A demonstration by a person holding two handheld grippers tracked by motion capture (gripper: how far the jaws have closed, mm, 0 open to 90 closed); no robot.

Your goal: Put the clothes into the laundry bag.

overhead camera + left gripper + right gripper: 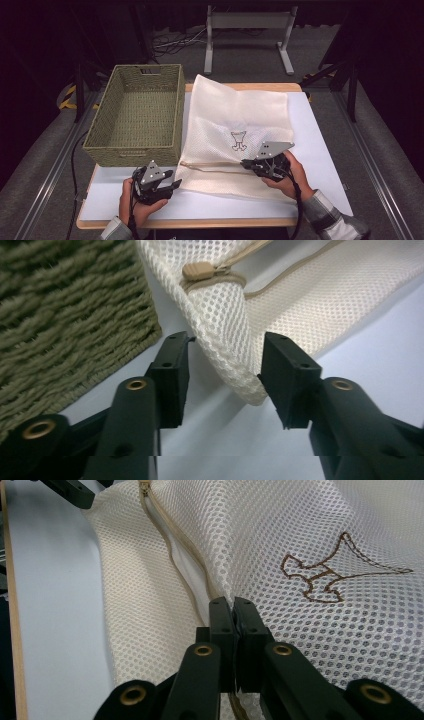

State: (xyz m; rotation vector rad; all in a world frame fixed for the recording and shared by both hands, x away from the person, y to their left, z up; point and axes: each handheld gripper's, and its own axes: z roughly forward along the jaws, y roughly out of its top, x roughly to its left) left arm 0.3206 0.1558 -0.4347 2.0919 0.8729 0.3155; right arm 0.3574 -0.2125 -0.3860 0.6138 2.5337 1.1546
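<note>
Left gripper view: mesh bag (pixel 225 335) corner between parted left claw (pixel 225 380); right claw (pixel 233 611) clenched on zipper edge.

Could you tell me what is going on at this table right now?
A person with a two-jaw gripper in each hand is working on a cream mesh laundry bag lying flat on the white table, beside a green woven basket. The right gripper is shut on the mesh at the bag's beige zipper, which stands partly open. The left gripper is open, its jaws on either side of the bag's corner near the zipper pull, not gripping it.
</note>
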